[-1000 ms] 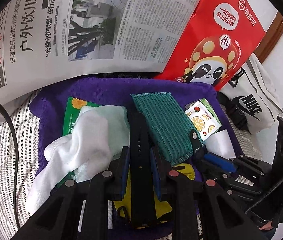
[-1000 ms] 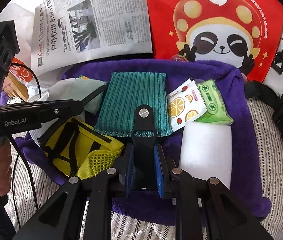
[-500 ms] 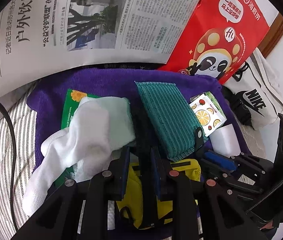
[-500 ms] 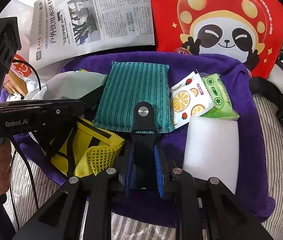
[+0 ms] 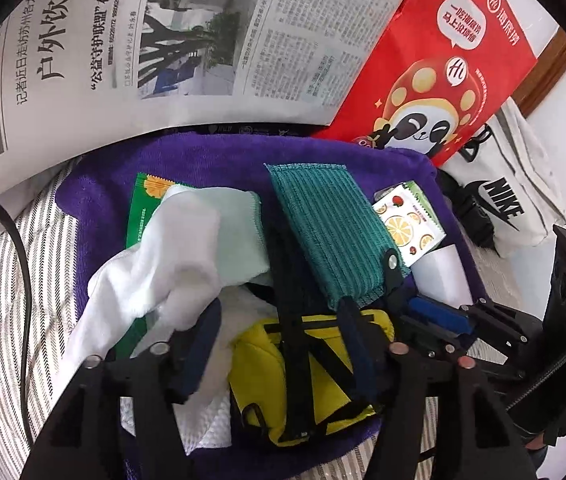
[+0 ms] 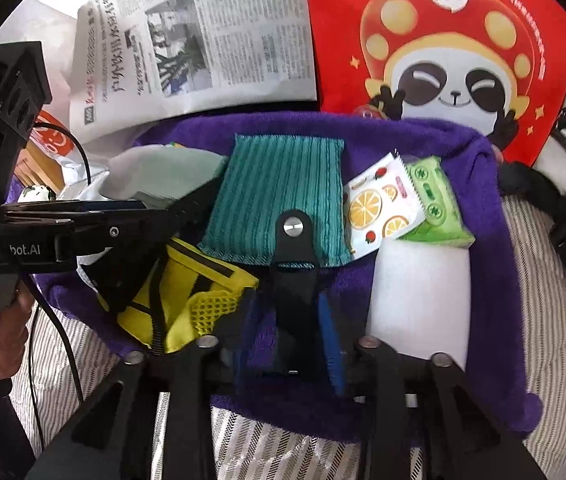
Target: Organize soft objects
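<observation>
Looks like they're somewhere in the middle of this one. The purple towel [image 6: 495, 264] is spread on the striped bedding and works as the sorting spot. A teal ribbed cloth [image 6: 279, 196] lies flat in the middle of it, with a fruit-print packet [image 6: 379, 204] and a green wipes pack [image 6: 435, 204] just beside it, and a white sponge-like block [image 6: 419, 296] nearer the camera. That side reads as tidy.

The left side is still a heap: a white sock [image 5: 155, 264] and a pale green cloth [image 5: 239, 232] lie bunched over a green packet [image 5: 143, 208], and the yellow strap pouch [image 5: 315, 364] sits crumpled at the towel's near edge.

The left gripper [image 5: 279, 336] has its jaws spread wide right over the yellow pouch, with one black strap running between them, gripping nothing. The right gripper [image 6: 287, 320] is released too, its jaws apart either side of a black snap strap [image 6: 293, 240] lying on the teal cloth's edge.

Guess: sock, cloth and pouch still need laying out.
</observation>
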The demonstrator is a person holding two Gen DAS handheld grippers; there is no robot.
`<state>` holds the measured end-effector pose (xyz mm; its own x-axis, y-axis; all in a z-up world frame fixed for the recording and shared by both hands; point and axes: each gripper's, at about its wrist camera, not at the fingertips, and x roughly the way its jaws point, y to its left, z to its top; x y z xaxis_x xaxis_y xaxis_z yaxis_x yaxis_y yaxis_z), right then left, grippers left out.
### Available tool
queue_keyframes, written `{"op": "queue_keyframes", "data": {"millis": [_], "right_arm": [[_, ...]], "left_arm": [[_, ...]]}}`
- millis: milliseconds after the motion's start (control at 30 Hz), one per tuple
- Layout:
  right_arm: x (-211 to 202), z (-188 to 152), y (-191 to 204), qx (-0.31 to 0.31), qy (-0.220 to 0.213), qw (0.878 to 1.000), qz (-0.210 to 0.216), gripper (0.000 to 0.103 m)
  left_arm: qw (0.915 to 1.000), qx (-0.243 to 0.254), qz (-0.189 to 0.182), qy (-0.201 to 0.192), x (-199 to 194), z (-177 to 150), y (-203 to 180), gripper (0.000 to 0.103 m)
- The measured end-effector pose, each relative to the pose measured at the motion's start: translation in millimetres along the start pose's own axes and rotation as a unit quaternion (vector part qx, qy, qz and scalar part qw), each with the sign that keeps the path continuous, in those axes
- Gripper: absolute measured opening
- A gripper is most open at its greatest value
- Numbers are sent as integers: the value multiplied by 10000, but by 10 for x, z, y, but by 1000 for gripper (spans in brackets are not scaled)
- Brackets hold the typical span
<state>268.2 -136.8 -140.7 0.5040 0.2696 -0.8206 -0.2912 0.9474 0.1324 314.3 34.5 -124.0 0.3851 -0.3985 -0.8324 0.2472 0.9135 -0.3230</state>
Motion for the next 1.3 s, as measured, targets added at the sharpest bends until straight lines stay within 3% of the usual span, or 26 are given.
{"op": "queue_keyframes", "data": {"millis": [200, 267, 500, 567, 667, 767, 867, 1000, 1133, 1300], "right_arm": [[-237, 47, 21, 21, -221, 9998, -16, 48], [-330, 39, 8, 117, -295, 9995, -32, 60], [-593, -104, 4, 334, -177, 9988, -300, 62], [-713, -160, -4, 395, -198, 9981, -420, 65], [-949, -243, -12, 477, -262, 9972, -512, 83], [-1176, -300, -50, 694, -304, 9958, -523, 88], [-1406, -382, -75, 862, -405, 9937, -592, 96], [-1706, -502, -39, 943, -610, 9908, -759, 102], [-1874, -595, 66, 851, -682, 9902, -876, 103], [-1974, -734, 211, 694, -675, 9899, -1040, 103]], "left_arm": [[9999, -74, -81, -11, -116, 21, 17, 70], [9999, -94, -86, -39, -165, 27, 19, 70], [9998, -140, -170, -15, -362, 39, -53, 79], [10000, -57, -33, -21, -421, 38, -128, 80], [9994, 87, 326, -63, -565, 27, -268, 82], [9979, 103, 616, -167, -731, 0, -372, 92], [9951, 177, 914, -329, -900, -33, -519, 92], [9928, 318, 1080, -401, -1087, -150, -764, 92], [9854, 661, 1436, -636, -1362, -434, -1034, 92], [9761, 446, 1827, -1085, -1679, -848, -1179, 94]]}}
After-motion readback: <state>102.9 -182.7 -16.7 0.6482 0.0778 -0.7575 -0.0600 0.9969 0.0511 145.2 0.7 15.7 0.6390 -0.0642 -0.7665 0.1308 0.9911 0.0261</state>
